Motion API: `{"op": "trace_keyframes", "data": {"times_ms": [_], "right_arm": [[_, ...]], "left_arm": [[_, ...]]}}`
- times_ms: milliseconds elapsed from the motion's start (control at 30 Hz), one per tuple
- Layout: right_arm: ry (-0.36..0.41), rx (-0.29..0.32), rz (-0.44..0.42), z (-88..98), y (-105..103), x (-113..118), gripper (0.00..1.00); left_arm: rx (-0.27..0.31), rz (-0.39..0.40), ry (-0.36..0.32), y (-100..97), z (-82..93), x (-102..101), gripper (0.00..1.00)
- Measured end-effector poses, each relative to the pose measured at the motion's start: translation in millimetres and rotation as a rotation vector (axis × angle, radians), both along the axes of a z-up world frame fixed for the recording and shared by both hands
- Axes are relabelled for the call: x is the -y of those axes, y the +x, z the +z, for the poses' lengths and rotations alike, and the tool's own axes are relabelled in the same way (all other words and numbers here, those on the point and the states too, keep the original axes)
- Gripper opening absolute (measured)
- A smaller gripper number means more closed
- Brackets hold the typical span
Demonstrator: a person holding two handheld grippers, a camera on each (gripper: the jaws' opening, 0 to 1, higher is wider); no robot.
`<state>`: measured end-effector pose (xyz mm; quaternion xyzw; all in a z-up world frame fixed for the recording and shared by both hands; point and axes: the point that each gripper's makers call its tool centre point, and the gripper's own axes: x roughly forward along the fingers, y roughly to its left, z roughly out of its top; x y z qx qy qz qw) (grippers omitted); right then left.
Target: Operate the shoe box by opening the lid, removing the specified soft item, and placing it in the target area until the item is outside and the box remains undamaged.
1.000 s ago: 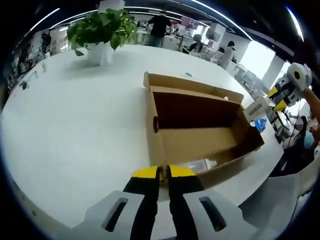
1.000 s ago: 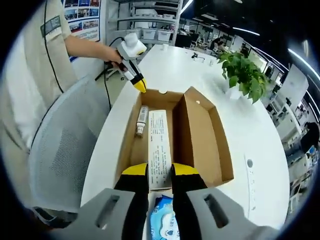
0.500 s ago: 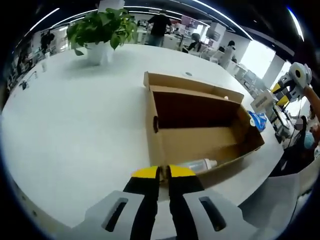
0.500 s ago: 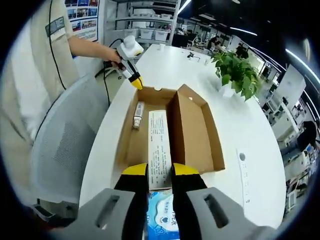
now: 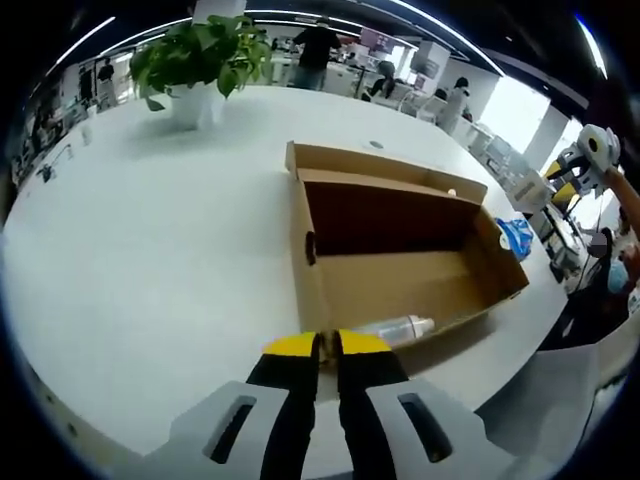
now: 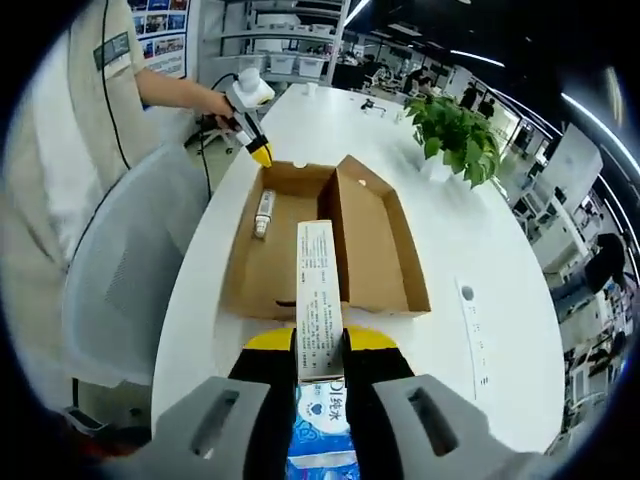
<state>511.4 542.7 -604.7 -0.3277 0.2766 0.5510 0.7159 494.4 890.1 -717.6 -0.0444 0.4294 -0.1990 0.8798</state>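
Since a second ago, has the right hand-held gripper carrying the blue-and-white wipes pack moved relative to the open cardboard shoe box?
Yes. The right hand-held gripper with the wipes pack has drawn back from the shoe box, out past its end.

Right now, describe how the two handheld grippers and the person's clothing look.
Each gripper has black jaws with yellow tips on a pale grey body with slotted shoulders: left gripper, right gripper. Seen from the right gripper view, the left one has a white handle and a trailing black cable. The person's short sleeve is beige with a dark patch.
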Motion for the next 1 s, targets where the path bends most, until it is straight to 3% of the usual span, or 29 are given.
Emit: {"op": "trace_keyframes", "data": {"times_ms": [533,1000], "right_arm": [[-0.045,0.000,-0.062,-2.0,16.4,53.0,0.14],[-0.125,-0.031,-0.114,-28.7,33.0,113.1,0.14]], "left_arm": [[-0.004,0.001,0.003,0.1,-0.3,-0.1,0.03],[-0.009,-0.007,0.004,-0.3,0.1,0.2,0.03]]}}
